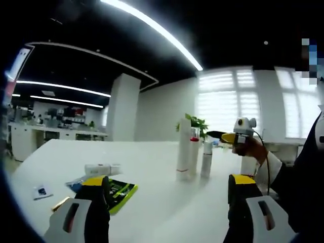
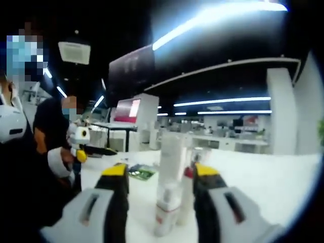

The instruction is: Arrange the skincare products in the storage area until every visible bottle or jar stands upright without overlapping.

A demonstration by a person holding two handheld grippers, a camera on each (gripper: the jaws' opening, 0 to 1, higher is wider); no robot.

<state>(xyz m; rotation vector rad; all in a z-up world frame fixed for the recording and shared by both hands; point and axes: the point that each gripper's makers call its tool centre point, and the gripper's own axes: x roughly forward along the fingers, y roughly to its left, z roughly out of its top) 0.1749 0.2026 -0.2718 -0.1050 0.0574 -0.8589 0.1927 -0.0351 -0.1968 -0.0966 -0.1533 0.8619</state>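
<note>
Three upright containers cluster mid-bench in the left gripper view: tall white bottle (image 1: 183, 149), red-capped bottle (image 1: 194, 152) touching or just behind it, small silver-white bottle (image 1: 206, 159) just beside. One white tube or box (image 1: 102, 169) lies flat further left, near a green leaflet (image 1: 115, 191) and a small card (image 1: 42, 191). White bench (image 1: 152, 202) carries all of it.

Left hand-held gripper (image 1: 167, 190): jaws wide apart, nothing between them, well back from the bottles. Right hand-held gripper (image 2: 159, 177): jaws spread, straddling the cluster, with a tall white bottle (image 2: 171, 157) and a short white pump bottle (image 2: 168, 210) between them; contact not visible, so open, not gripping yet, as far as I can tell.

Risks, my read: bottles stand packed, so closing the right jaws could clip two at once or knock the neighbour over. Tall narrow ones look tippy; a sideways nudge from a jaw tip would topple them. The lying tube is not yet upright, so the task isn't finished.

View differences: left gripper view gives the whole layout, the lying tube, and the right hand-held gripper held in a hand from the right side. Right gripper view gives the close-up between the jaws, blurred, plus the left hand-held gripper (image 2: 81, 152) and people at left; leaflet (image 2: 142, 172) shows small behind.
</note>
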